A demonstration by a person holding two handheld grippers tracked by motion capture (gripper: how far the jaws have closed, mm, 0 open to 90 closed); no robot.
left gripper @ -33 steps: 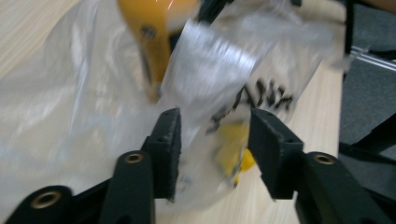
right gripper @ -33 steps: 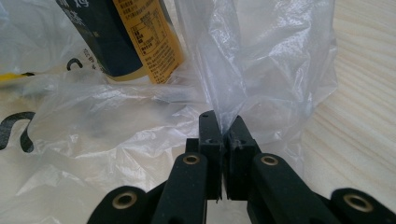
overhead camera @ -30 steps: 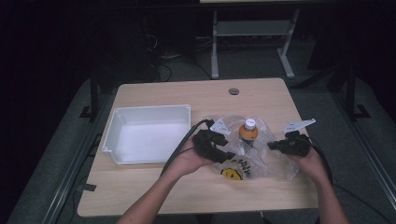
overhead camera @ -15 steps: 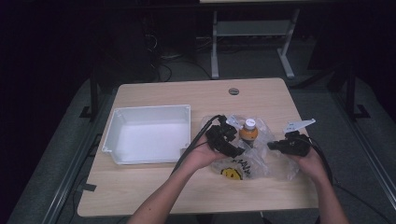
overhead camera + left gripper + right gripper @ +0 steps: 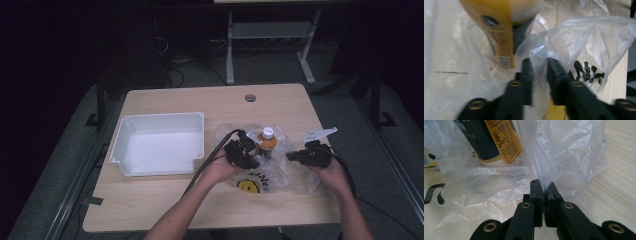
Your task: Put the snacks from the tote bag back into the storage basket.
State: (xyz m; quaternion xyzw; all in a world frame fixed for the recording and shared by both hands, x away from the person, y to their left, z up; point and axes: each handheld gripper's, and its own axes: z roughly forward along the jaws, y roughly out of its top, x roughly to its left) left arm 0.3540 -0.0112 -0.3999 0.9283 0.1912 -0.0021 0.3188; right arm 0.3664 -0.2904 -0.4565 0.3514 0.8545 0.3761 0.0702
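Clear plastic is what both tools have hold of: a thin plastic bag (image 5: pixel 260 172) with a yellow smiley print lies crumpled on the bench (image 5: pixel 165 210), and an orange bottle (image 5: pixel 267 141) with a white cap stands upright inside it, with the white tray (image 5: pixel 157 145) sitting empty well off to the bottle's left. The left tool (image 5: pixel 245 152), just beside the bottle on its tray side, has just been closing its jaws, and in the left gripper view a gathered fold of the bag (image 5: pixel 541 53) sits between them, pinched but not squeezed flat. The right tool (image 5: pixel 295 156), on the bottle's far side from the tray, is pressed tight on another edge of the film (image 5: pixel 544 182). To my eye this is the step of getting the bag's mouth gripped on both sides of the bottle. The next move, I'd judge, calls for drawing the two pinches apart and down so the film peels away from the bottle without tipping it; the film looks slippery, so either pinch could slide off.
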